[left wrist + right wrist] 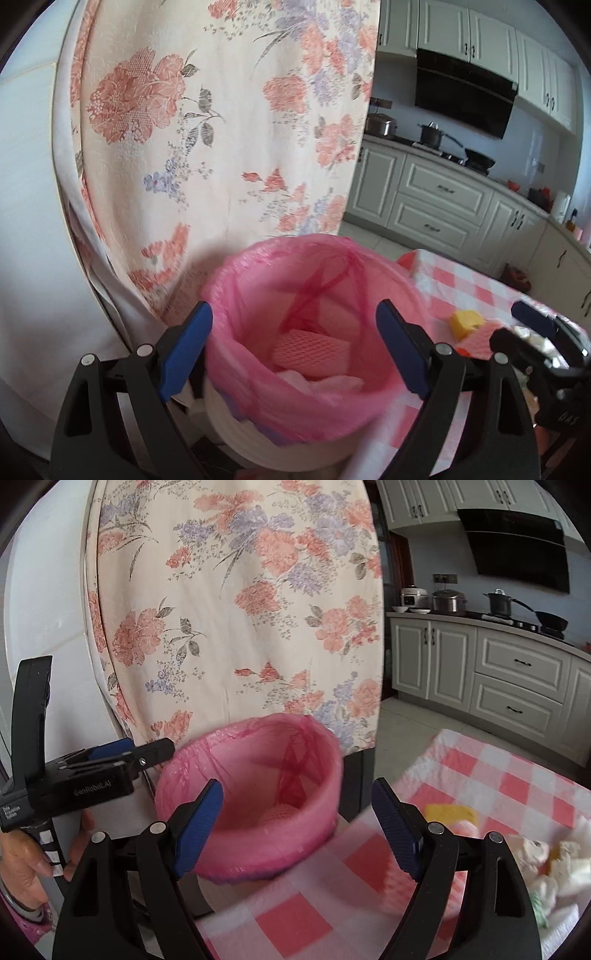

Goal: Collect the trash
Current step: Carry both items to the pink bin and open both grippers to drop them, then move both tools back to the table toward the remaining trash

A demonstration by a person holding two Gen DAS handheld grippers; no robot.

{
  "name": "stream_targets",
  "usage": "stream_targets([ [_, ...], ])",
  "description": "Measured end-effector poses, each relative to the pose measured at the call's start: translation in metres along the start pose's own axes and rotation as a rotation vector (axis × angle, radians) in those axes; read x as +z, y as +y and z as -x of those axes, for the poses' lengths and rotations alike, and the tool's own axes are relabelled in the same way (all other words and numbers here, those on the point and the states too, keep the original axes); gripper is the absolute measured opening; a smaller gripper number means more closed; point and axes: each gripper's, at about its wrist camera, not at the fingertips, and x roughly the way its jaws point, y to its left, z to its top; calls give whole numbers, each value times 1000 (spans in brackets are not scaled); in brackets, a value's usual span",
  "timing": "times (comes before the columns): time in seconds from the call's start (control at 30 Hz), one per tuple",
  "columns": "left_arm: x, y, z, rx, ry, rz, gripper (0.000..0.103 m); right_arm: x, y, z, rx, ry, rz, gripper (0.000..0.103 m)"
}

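You are in a home kitchen: pale panelled base cabinets (517, 672) run under a counter with a dark lidded saucepan (499, 603), a steel pressure cooker (448, 601) and a black slanted extractor hood (517, 546), beside a pink-and-white checked tablecloth (491, 775).

Between my left jaws sits a bin (280, 439) of smooth white plastic, lined with a thin, crinkled pink plastic bag (258, 369); inside lies a pink foam net sleeve (314, 356), matt and meshed. My blue pads (199, 830) look ribbed and rubbery on matt black plastic arms. Right of my right jaws spreads a soft woven checked cloth (498, 775); beyond hangs a floral fabric (240, 609), faintly textured.
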Motion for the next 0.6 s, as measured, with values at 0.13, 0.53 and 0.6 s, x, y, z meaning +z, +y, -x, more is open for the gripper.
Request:
stream_targets([
  [0.13,-23,-20,10,-43,-2,55,89,-27,-21,30,-60,3,-31,78],
  [0.53,-92,-128,16,-205,114,-66,89,-102,-87,105,-235,33,-139,76],
  [0.6,-102,-143,15,-219,133,-90,89,-108,-94,109,-249,40,-153,74],
])
